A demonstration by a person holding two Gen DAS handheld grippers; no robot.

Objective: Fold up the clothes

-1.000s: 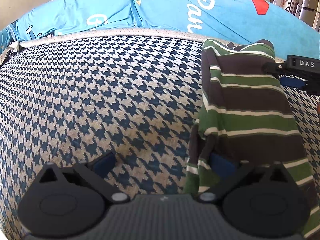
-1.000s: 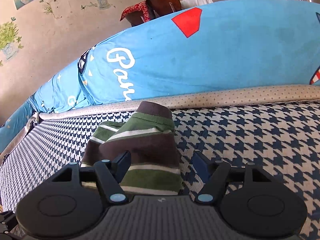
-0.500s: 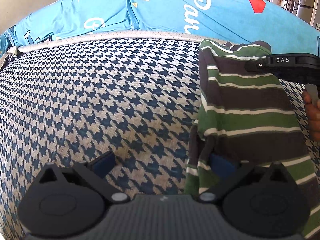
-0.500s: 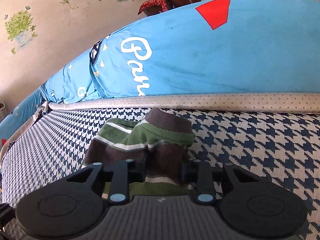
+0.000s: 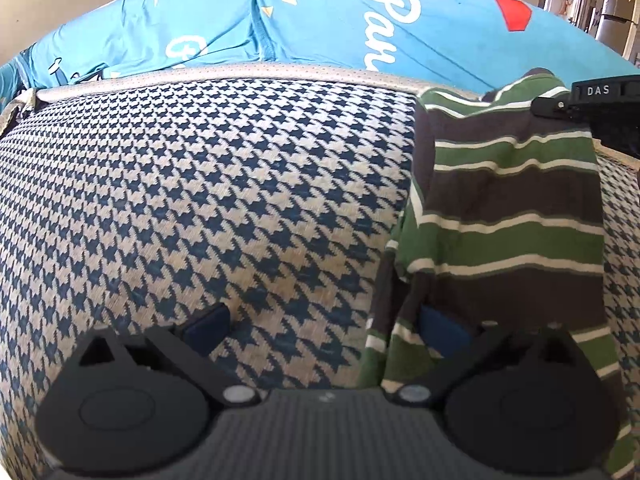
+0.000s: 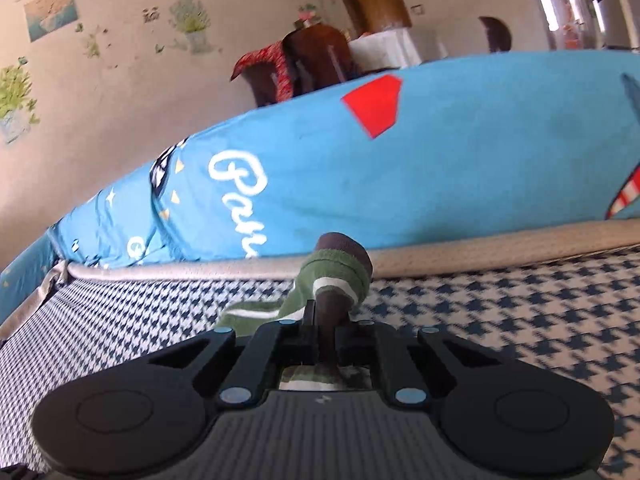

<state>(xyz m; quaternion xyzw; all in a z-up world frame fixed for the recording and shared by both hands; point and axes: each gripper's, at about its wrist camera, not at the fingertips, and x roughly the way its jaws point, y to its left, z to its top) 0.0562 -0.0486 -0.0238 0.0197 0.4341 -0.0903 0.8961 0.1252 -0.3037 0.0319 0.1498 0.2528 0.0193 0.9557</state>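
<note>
A green, brown and white striped garment (image 5: 508, 216) lies folded lengthwise on the houndstooth surface (image 5: 200, 200), at the right of the left wrist view. My left gripper (image 5: 324, 330) is open. Its right finger (image 5: 444, 334) is tucked into the garment's near edge and its left finger (image 5: 208, 326) rests on bare fabric. My right gripper (image 6: 326, 332) is shut on the garment's far end (image 6: 338, 276), whose cuff sticks up above the closed fingers. In the left wrist view the right gripper (image 5: 600, 98) sits at the garment's far right corner.
A bright blue cushion with white lettering (image 6: 440, 184) runs along the back, behind a beige piped edge (image 6: 500, 246). Beyond it are a wall with plant stickers (image 6: 188, 20), dark chairs (image 6: 316, 60) and a white-covered table (image 6: 384, 48).
My right gripper went from open around the garment's far end to shut on it, and its view has tilted upward. The left gripper has stayed open in the same spot.
</note>
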